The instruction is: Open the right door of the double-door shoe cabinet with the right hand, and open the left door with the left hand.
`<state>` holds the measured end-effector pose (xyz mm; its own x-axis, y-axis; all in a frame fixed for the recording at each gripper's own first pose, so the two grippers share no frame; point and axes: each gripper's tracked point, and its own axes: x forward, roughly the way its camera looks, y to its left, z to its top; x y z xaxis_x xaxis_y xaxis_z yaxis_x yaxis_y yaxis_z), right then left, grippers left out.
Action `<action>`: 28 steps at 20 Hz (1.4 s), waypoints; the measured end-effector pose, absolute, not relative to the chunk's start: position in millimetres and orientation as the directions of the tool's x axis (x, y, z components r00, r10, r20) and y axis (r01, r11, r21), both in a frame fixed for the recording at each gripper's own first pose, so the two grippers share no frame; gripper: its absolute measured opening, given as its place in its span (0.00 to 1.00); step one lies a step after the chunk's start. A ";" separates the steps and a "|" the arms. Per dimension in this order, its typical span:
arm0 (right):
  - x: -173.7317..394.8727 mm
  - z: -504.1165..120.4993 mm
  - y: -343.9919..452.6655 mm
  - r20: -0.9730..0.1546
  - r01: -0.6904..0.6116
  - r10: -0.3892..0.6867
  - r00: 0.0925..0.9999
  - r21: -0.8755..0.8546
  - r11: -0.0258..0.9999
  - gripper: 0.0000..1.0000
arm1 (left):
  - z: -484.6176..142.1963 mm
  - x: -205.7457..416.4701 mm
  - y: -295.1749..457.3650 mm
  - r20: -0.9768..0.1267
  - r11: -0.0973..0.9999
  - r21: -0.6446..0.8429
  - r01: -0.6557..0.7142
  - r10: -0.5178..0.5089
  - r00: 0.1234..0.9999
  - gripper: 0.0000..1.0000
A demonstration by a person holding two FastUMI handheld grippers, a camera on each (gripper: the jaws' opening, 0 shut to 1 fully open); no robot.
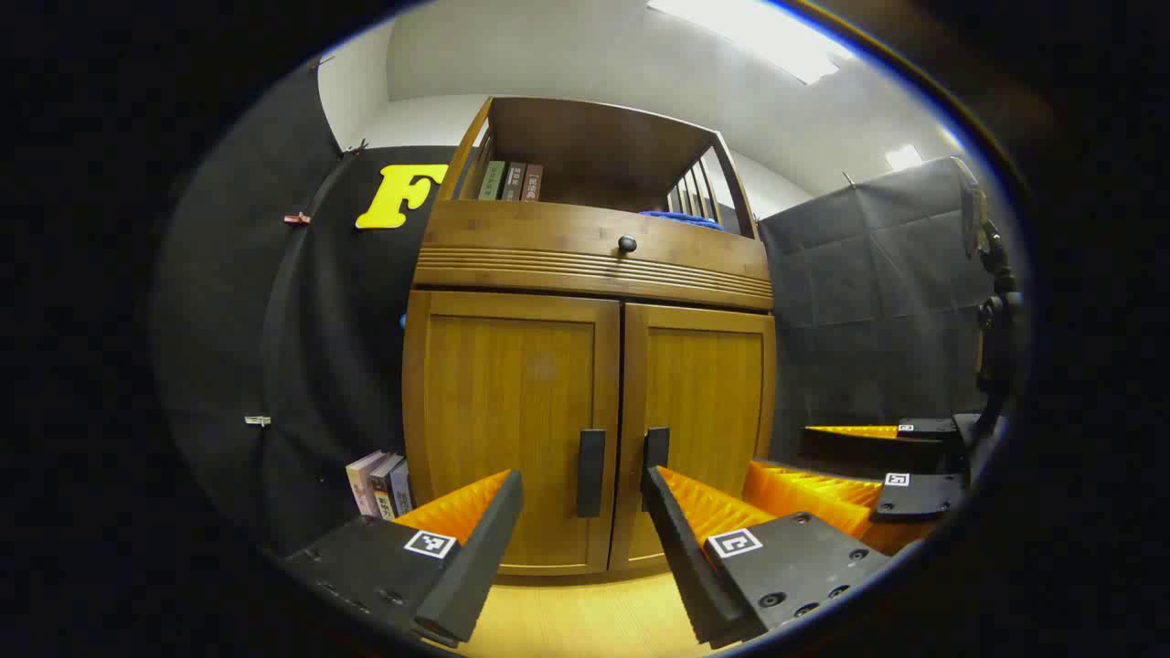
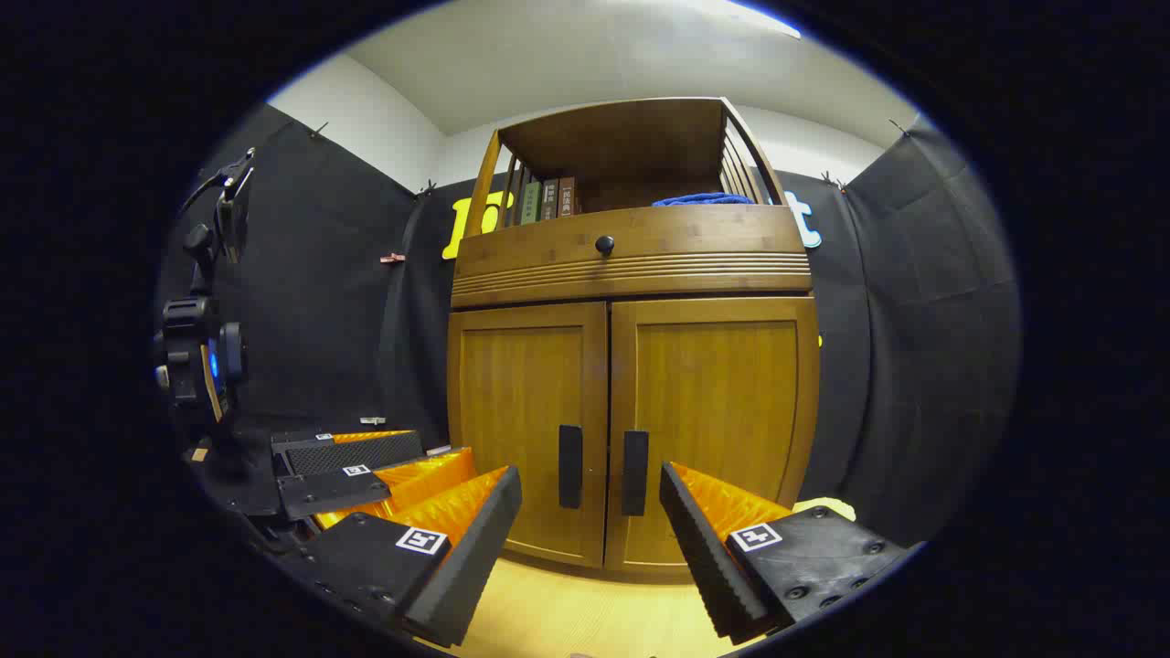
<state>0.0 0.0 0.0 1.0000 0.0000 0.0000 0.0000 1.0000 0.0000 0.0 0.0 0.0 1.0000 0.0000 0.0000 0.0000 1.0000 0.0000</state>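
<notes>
A wooden shoe cabinet stands ahead with both doors closed. In the left gripper view its left door (image 1: 512,420) and right door (image 1: 704,402) meet at two dark vertical handles (image 1: 590,472). My left gripper (image 1: 585,539) is open, a short way in front of the handles. The right gripper (image 1: 877,466) shows off to the right side. In the right gripper view the left door (image 2: 526,411) and right door (image 2: 717,411) carry the same handles (image 2: 634,472). My right gripper (image 2: 590,548) is open in front of them, and the left gripper (image 2: 366,466) sits at the left.
A drawer with a round knob (image 1: 627,243) runs above the doors. The open shelf on top holds books (image 1: 512,181) and a blue cloth (image 2: 699,198). More books (image 1: 379,482) stand on the floor left of the cabinet. Light wooden floor (image 1: 576,621) lies below my fingers.
</notes>
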 end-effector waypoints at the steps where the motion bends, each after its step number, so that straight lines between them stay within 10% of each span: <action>1: -1.2 -0.2 -1.6 -0.002 0.004 -0.004 1.000 -0.002 1.000 0.96 | -0.6 1.2 -0.3 -0.006 1.000 -0.003 0.000 0.000 1.000 0.85; 28: 11.5 -17.7 -7.6 -0.019 0.085 -0.086 0.996 -0.065 0.994 0.97 | -6.4 -5.2 9.0 -0.016 0.999 0.012 0.039 -0.038 0.999 0.84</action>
